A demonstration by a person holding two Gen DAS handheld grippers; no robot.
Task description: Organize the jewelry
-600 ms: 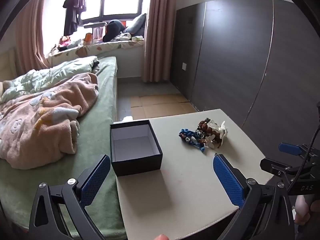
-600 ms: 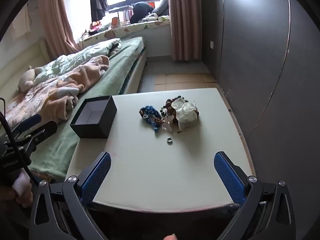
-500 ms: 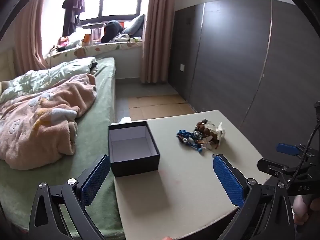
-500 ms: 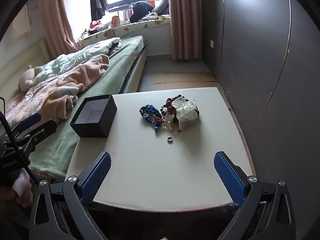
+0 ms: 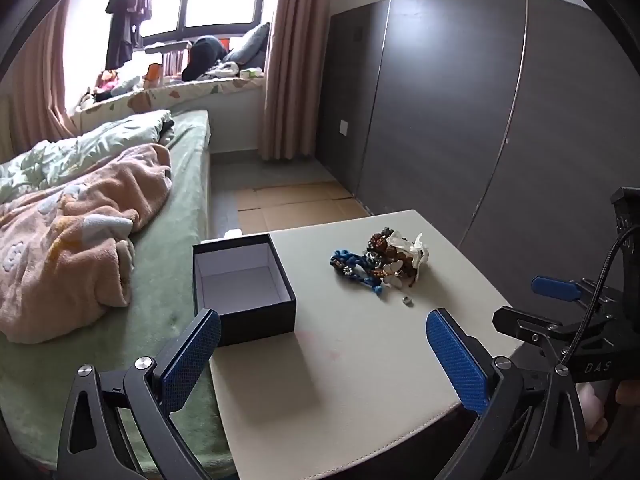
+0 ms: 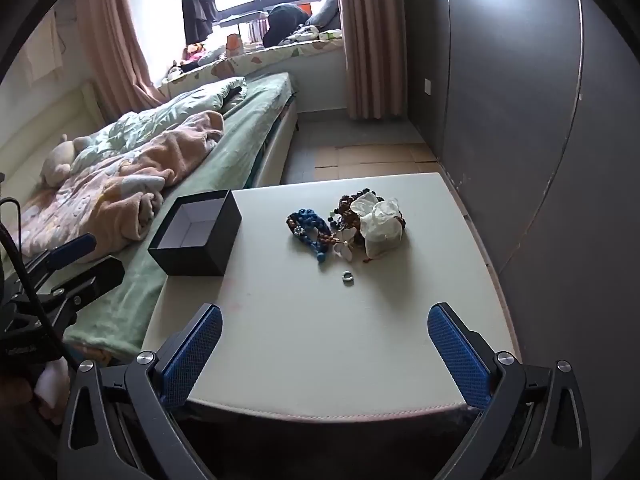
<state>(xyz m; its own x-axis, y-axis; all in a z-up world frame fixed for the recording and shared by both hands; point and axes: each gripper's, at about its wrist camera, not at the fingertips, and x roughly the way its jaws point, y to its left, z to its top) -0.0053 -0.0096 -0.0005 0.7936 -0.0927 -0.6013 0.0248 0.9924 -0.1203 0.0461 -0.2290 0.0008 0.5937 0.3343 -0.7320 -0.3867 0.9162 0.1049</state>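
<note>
A pile of jewelry (image 5: 380,261) lies at the far middle of the pale table (image 5: 360,380): blue beads, brown beads, white flower pieces. It also shows in the right wrist view (image 6: 352,224). A small silver ring (image 6: 347,277) lies just in front of the pile, also in the left wrist view (image 5: 407,301). An open black box (image 5: 242,280) with a white inside stands empty at the table's left edge, also in the right wrist view (image 6: 198,232). My left gripper (image 5: 320,354) is open and empty over the table's near left. My right gripper (image 6: 325,348) is open and empty over the near edge.
A bed with green sheet (image 5: 176,280) and a pink blanket (image 5: 72,240) lies left of the table. Dark wardrobe doors (image 5: 480,120) stand right. The right gripper's body (image 5: 568,328) shows at the right of the left wrist view.
The left gripper has shifted slightly, so the box and the jewelry sit a little more to the left and the ring comes into view. The right wrist view is nearly the same.
</note>
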